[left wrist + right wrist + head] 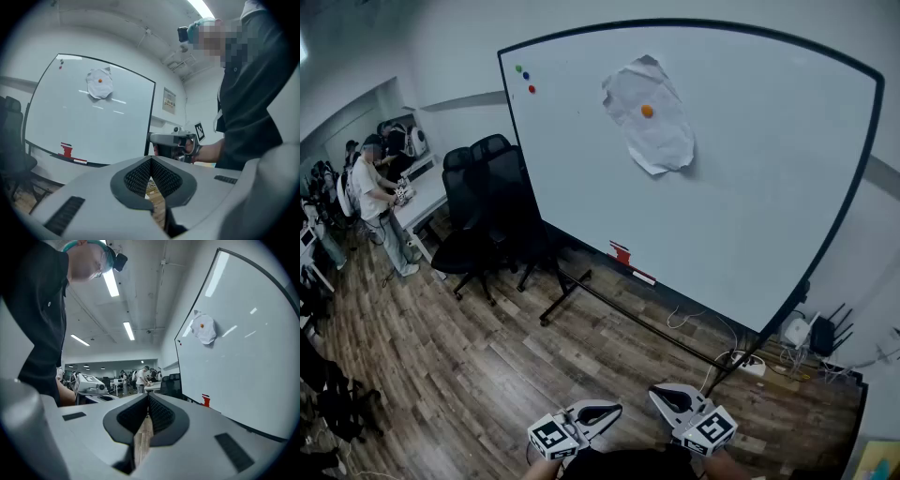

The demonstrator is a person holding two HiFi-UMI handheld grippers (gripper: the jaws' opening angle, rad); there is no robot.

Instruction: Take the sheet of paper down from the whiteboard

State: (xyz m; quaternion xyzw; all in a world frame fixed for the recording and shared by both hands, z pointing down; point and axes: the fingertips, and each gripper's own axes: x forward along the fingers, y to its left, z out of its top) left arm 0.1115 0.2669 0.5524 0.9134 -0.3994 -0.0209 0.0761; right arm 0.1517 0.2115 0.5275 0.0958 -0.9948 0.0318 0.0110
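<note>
A crumpled white sheet of paper [649, 117] hangs on the large whiteboard [750, 197], pinned by an orange round magnet [647, 111]. The paper also shows high on the board in the left gripper view [99, 83] and in the right gripper view [205, 330]. Both grippers sit low and close to my body, far from the board. My left gripper [613, 410] [151, 162] is shut with nothing in it. My right gripper [658, 393] [148, 402] is likewise shut and empty. Each one points level.
Black office chairs [487, 197] stand at the board's left end. A red eraser [620, 253] lies on the board's tray, and three small magnets [525, 77] sit top left. The stand's foot [562, 302], cables and a router [811, 330] are on the wooden floor. A person [377, 202] stands at a table far left.
</note>
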